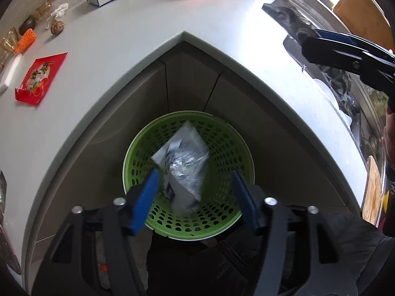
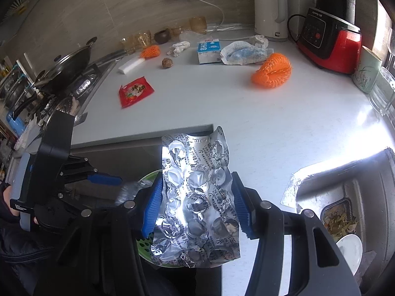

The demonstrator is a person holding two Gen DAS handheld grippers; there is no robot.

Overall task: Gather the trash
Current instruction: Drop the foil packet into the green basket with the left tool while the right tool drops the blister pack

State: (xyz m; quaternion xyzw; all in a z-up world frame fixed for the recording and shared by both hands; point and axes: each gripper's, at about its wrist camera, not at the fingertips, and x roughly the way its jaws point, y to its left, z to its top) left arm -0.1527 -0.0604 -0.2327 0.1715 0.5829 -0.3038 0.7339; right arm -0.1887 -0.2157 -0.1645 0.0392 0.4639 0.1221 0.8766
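Left wrist view: left hand-held gripper (image 1: 195,197) stands spread, nothing pressed between its pads; a clear plastic wrapper (image 1: 184,170) sits blurred between and below them, inside the green perforated basket (image 1: 229,148); it looks loose, apparently dropping or just landed. Judged feather-light, limp, crinkly; no grip needed on it now. The basket stands on the floor in the inner corner of an L-shaped white surface (image 1: 123,56); the right hand-held gripper (image 1: 321,46) shows at upper right.

Right wrist view: right hand-held gripper (image 2: 197,197) pinches a spent foil blister sheet (image 2: 197,192) across its width, pads on the two long edges, sheet upright above the basket rim (image 2: 148,176). Judged light, thin, springy, easily creased, slick foil face; an edge pinch suits it. Remaining litter on the surface: red sachet (image 2: 134,92), orange foam net (image 2: 271,70), blue-white carton (image 2: 208,51), crumpled tissue (image 2: 179,48); all look light and soft-sided. Room is a kitchen: hob with wok at left, kettle (image 2: 270,12) and red blender base (image 2: 330,42) behind, sink (image 2: 365,172) at right.
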